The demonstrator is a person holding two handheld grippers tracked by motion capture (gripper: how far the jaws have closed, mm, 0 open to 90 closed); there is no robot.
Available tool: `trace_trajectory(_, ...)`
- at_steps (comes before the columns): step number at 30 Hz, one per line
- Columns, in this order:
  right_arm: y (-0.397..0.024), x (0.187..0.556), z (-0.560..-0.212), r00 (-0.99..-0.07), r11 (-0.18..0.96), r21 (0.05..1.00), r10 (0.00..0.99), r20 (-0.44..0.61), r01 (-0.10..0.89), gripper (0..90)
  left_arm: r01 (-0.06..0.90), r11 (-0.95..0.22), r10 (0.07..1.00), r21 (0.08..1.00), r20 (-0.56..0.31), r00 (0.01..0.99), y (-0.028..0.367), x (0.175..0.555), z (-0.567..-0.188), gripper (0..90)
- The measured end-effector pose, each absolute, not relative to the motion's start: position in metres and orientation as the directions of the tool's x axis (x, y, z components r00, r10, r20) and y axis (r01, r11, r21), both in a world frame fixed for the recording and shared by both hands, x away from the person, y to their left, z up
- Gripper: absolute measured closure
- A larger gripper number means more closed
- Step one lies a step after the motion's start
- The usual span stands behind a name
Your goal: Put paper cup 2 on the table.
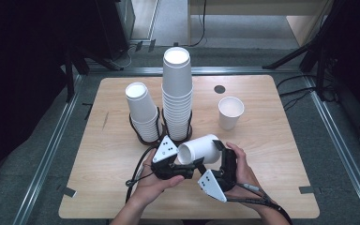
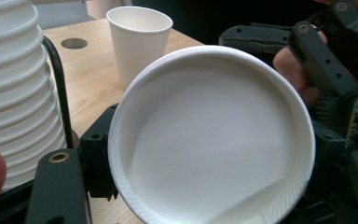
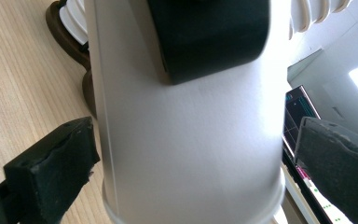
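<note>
A white paper cup (image 1: 201,147) lies on its side in the air over the table's front, its mouth towards my left gripper (image 1: 189,159). In the left gripper view the cup's open mouth (image 2: 214,135) faces the camera, and the left gripper (image 2: 209,156) is shut on it at the rim. My right gripper (image 1: 212,154) straddles the cup's body from the right. In the right gripper view the cup wall (image 3: 191,140) stands between its two pads (image 3: 51,163) with a gap on the right side, so the right gripper (image 3: 191,161) is open.
On the wooden table (image 1: 112,187), a dark wire holder keeps a short stack of cups (image 1: 140,110) and a tall stack (image 1: 176,93) just behind my grippers. A single upright cup (image 1: 230,112) stands at the right, with a round hole (image 1: 219,89) behind it.
</note>
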State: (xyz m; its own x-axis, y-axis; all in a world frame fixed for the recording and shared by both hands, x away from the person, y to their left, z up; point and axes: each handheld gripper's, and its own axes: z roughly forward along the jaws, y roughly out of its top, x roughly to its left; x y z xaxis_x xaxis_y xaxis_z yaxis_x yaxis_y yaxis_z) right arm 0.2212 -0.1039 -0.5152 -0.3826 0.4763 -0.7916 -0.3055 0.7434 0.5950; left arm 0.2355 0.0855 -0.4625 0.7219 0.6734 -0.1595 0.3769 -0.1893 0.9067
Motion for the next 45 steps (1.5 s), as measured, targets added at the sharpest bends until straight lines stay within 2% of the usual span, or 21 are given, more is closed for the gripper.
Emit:
trace_trajectory(14,-0.11,0.212,-0.505,-0.414,0.708,0.639,0.506,-0.756,-0.301,0.0,0.362,-0.166,0.703,0.917,-0.148,0.696,0.091,0.238,-0.463,25.5)
trace_trajectory(19,-0.116,0.21,-0.498,-0.435,0.662,0.703,0.569,-0.698,-0.26,0.0,0.338,-0.147,0.713,0.93,-0.138,0.687,0.093,0.238,-0.464,25.3)
trace_trajectory(22,-0.121,0.211,-0.494,-0.475,0.604,0.77,0.628,-0.617,-0.203,0.0,0.324,-0.132,0.714,0.937,-0.137,0.687,0.095,0.237,-0.463,25.3)
trace_trajectory(28,-0.128,0.215,-0.485,-0.472,0.512,0.851,0.724,-0.503,-0.122,0.0,0.309,-0.13,0.718,0.942,-0.126,0.685,0.096,0.237,-0.463,25.0)
trace_trajectory(31,-0.132,0.218,-0.478,-0.48,0.431,0.899,0.775,-0.411,-0.074,0.0,0.3,-0.134,0.733,0.944,-0.109,0.671,0.095,0.237,-0.464,24.8)
trace_trajectory(38,-0.142,0.224,-0.467,-0.477,0.161,0.984,0.872,-0.105,0.077,3.0,0.284,-0.093,0.727,0.954,-0.13,0.674,0.096,0.236,-0.464,24.5)
trace_trajectory(45,-0.152,0.23,-0.462,-0.456,-0.054,0.972,0.876,0.156,0.228,4.4,0.244,-0.063,0.738,0.968,-0.119,0.664,0.094,0.234,-0.466,24.5)
